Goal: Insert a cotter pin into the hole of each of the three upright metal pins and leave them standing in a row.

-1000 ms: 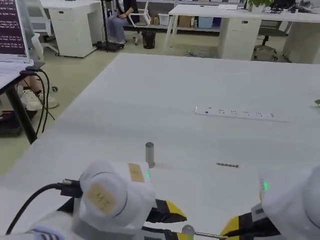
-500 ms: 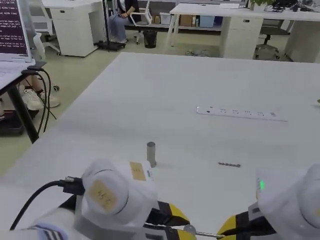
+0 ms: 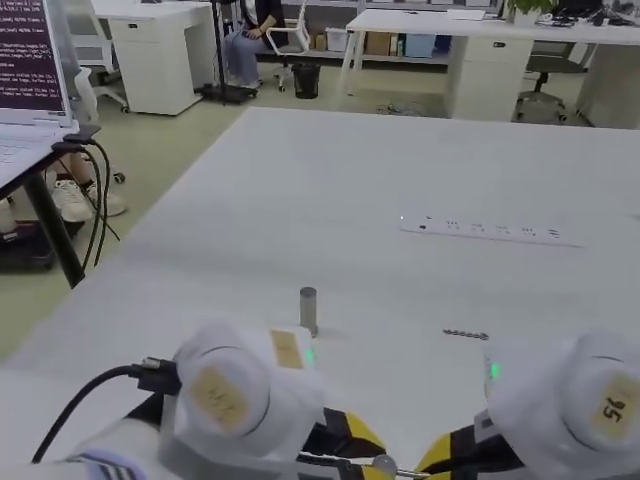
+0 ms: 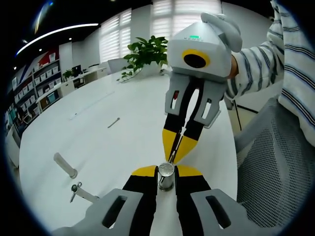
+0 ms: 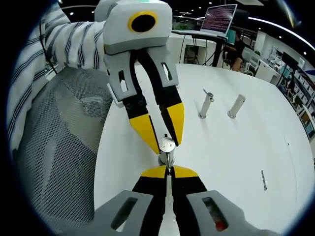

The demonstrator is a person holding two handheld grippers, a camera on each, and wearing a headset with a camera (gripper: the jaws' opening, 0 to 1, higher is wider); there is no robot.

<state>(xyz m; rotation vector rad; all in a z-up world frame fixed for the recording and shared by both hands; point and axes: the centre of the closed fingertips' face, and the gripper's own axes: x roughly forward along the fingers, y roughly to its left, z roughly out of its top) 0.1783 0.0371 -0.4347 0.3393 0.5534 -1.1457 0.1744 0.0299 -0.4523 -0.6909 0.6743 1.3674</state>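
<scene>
My left gripper (image 4: 166, 172) is shut on an upright metal pin (image 4: 165, 178), its round head showing between the yellow tips. My right gripper (image 5: 168, 172) is shut on a thin cotter pin (image 5: 168, 162) whose tip meets that pin's head (image 5: 166, 145). In the head view the two grippers face each other at the bottom edge, left gripper (image 3: 345, 445) and right gripper (image 3: 440, 462), with the held pin (image 3: 380, 463) between them. Another metal pin (image 3: 308, 310) stands bare on the table. A third pin (image 5: 205, 105) beside it carries a cotter pin. A loose cotter pin (image 3: 465, 335) lies to the right.
A white power strip (image 3: 490, 232) lies across the table further back. A person's striped sleeve (image 4: 275, 64) and a mesh chair (image 4: 275, 162) are near the table's edge. A laptop stand with cables (image 3: 60, 150) is at the left, office desks beyond.
The headset has shifted a little. My right gripper's body has come further into view toward the left one. The cotter pin stays at the held pin's head.
</scene>
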